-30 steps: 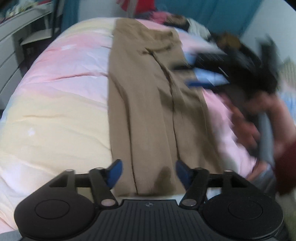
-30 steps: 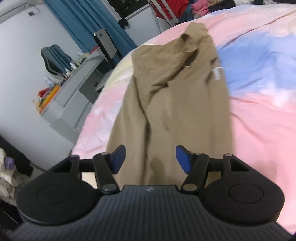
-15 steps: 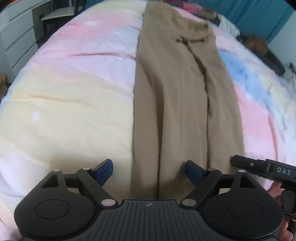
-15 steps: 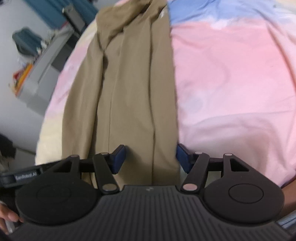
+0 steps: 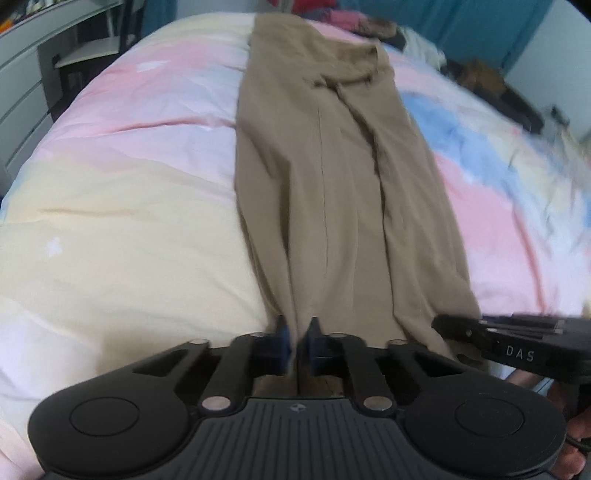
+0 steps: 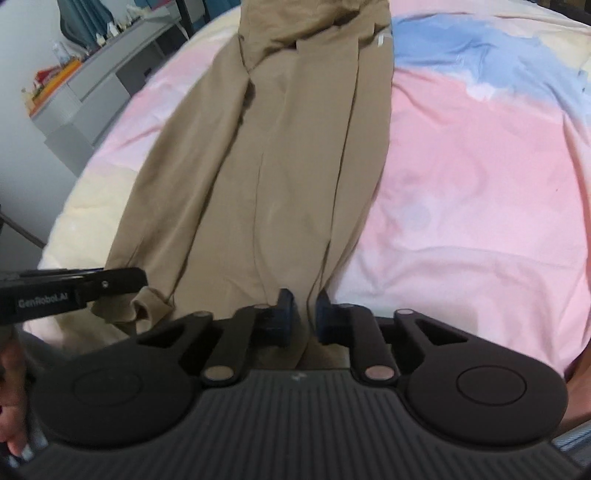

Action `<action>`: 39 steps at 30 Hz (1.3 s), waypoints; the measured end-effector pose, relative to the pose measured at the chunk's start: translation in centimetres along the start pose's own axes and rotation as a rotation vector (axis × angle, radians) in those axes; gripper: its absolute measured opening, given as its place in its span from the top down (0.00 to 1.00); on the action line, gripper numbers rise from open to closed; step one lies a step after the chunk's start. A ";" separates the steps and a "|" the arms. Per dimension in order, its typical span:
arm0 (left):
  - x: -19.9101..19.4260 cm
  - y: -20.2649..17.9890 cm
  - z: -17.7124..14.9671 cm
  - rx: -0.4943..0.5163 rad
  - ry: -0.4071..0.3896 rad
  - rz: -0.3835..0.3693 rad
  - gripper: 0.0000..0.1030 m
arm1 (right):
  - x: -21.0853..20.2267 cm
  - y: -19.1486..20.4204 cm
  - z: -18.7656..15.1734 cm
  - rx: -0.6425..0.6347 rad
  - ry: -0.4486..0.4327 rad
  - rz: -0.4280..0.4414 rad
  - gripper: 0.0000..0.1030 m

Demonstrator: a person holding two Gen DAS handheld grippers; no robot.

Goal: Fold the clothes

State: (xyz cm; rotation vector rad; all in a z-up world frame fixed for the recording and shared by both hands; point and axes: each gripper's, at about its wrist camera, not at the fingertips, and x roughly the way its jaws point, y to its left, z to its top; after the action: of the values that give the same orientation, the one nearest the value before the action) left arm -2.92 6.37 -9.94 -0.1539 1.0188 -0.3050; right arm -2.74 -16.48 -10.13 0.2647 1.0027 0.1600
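Tan trousers [image 5: 332, 166] [image 6: 288, 147] lie stretched lengthwise on the pastel bedspread [image 5: 110, 221] [image 6: 480, 166], waistband at the far end and leg hems near me. My left gripper [image 5: 297, 334] is closing, its blue pads pinching the near hem on the trousers' left side. My right gripper [image 6: 304, 308] is closing too, with the hem's right edge squeezed between its pads. Each gripper also shows in the other's view: the right gripper [image 5: 461, 326] at the hem's right corner, the left gripper [image 6: 122, 282] at the left corner.
Grey drawers [image 5: 22, 92] and a cluttered desk [image 6: 92, 74] stand beside the bed on the left. A heap of clothes [image 5: 369, 26] and dark items [image 5: 498, 88] lie at the bed's far end before a blue curtain [image 5: 480, 26]. A person's hand [image 6: 11, 369] holds the left gripper.
Both grippers stood wide open over the trouser legs; they have come down to the near hem and their jaws have closed onto the fabric. The right one swung over from the waistband end.
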 end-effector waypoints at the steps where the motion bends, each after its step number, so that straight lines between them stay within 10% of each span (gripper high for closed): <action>1: -0.5 0.2 0.1 -0.014 -0.027 -0.022 0.94 | -0.5 -0.3 0.0 0.009 -0.011 0.009 0.89; 14: -12.3 -2.0 2.9 -0.138 -0.336 -0.261 0.95 | -11.7 -1.5 4.8 0.017 -0.304 0.136 0.91; 27: -19.1 -4.6 -4.6 -0.080 -0.319 -0.346 0.95 | -18.0 -4.6 -1.0 0.004 -0.340 0.241 0.90; 39: -13.1 -6.0 8.2 0.045 -0.434 -0.210 0.94 | -11.8 -4.8 10.6 0.033 -0.403 0.175 0.90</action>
State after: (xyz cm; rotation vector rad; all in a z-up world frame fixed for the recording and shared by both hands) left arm -3.32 4.72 6.53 -0.2747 0.5655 -0.4623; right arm 0.05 -25.59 3.46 0.3974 0.5826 0.2384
